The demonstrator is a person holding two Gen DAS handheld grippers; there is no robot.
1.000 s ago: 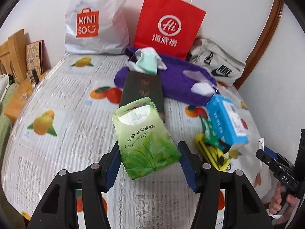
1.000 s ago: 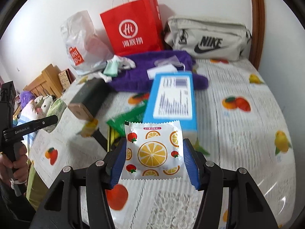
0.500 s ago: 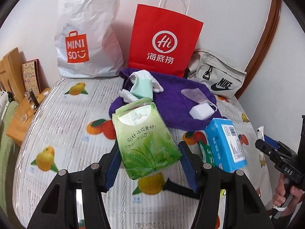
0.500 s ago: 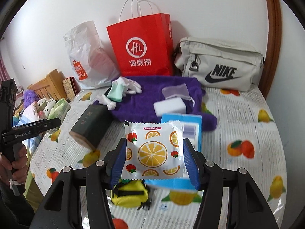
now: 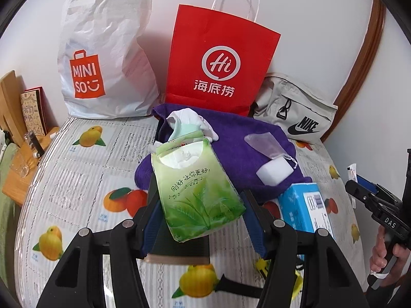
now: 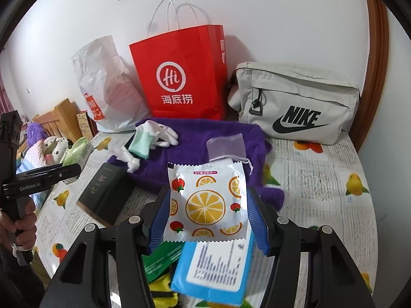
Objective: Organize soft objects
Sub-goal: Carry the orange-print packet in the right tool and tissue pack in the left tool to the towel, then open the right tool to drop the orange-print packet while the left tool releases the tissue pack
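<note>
Book [image 5: 179, 249] half hidden behind tissue pack [image 5: 197, 192]

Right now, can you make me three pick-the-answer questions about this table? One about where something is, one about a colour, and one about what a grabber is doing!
1. Where does the white sponge block lie?
A. on the purple towel
B. inside the red paper bag
C. on top of the grey Nike bag

2. What colour is the tissue pack in the left gripper?
A. blue
B. green
C. pink

3. What is the right gripper doing?
A. standing open over bare table
B. holding a white glove
C. holding the orange-slice packet

Answers: 1 A, the block rests on the towel's purple pile. 2 B, the pack shows green leaves. 3 C, the packet sits squeezed between both blue pads.
</note>
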